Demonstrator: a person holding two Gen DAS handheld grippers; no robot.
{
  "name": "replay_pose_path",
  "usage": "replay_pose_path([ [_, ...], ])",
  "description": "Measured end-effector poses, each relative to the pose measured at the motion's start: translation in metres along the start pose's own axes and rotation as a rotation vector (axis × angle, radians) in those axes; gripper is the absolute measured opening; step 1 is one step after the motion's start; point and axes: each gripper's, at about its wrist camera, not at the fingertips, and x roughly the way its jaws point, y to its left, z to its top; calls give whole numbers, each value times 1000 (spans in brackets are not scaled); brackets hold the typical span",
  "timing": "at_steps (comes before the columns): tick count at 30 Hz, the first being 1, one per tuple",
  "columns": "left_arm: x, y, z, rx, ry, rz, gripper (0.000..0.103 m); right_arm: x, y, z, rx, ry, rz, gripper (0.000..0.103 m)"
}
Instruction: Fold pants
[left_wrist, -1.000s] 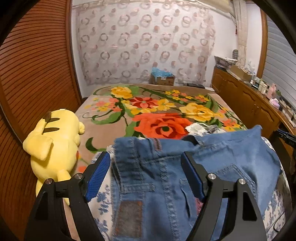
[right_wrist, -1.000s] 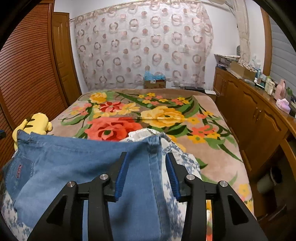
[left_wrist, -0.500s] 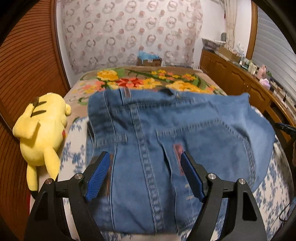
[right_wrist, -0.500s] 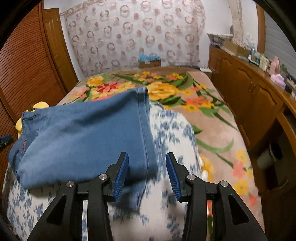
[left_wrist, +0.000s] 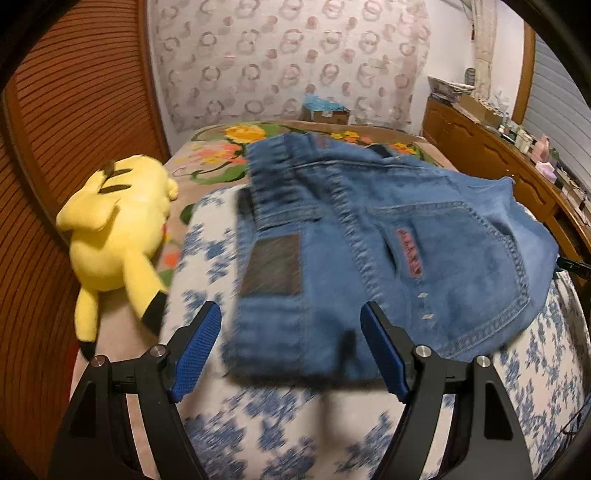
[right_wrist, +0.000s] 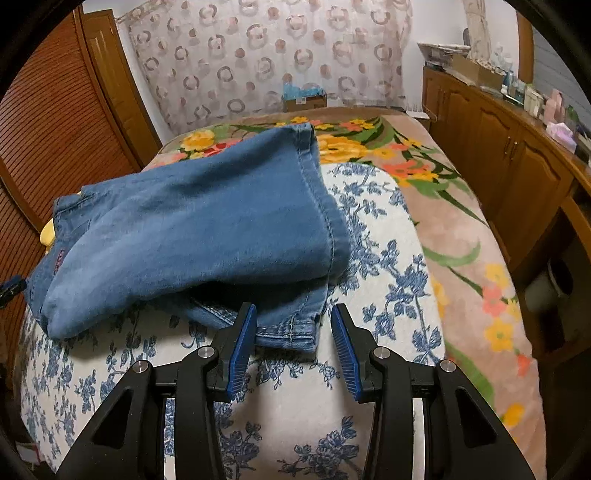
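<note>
Blue denim pants (left_wrist: 388, 251) lie folded on a white cloth with blue flowers (left_wrist: 258, 435) on the bed. In the left wrist view I see the waistband, leather patch and back pocket. In the right wrist view the pants (right_wrist: 192, 229) show the folded leg and hem ends. My left gripper (left_wrist: 291, 354) is open and empty, just short of the pants' near edge. My right gripper (right_wrist: 291, 343) is open and empty, its fingertips at the lower hem corner.
A yellow plush toy (left_wrist: 114, 229) lies left of the pants by the slatted wooden wall (left_wrist: 55, 129). A floral blanket (right_wrist: 461, 236) covers the bed. A wooden cabinet (right_wrist: 517, 155) with clutter runs along the right. A cardboard box (left_wrist: 325, 110) stands behind the bed.
Both grippers let go of the pants, which dropped folded onto the cloth. Both grippers drew back toward the near edge and stand open.
</note>
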Motion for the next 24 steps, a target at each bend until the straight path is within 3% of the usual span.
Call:
replay_pose_path([
  [4,4,16,-8,-40,15,17,70,5,0,3,2,11,0,44],
  [9,19,28,-16,-92,41,6,69,12,0,4,12,20,6,44],
  [13,23,21,-13,-71,27,4,65,13,0,4,20,10,8,44],
  [17,34,21,-12,-84,47,-23,52,13,6,-3,7,3,7,43],
  [21,37,18,-11,-85,47,-23,40,14,9,-7,-4,-5,12,23],
  [23,32,13,-10,-74,34,-41,15,15,10,-7,-12,-9,32,18],
  [24,28,11,-10,-71,27,-36,13,16,11,-7,-17,-16,30,17],
])
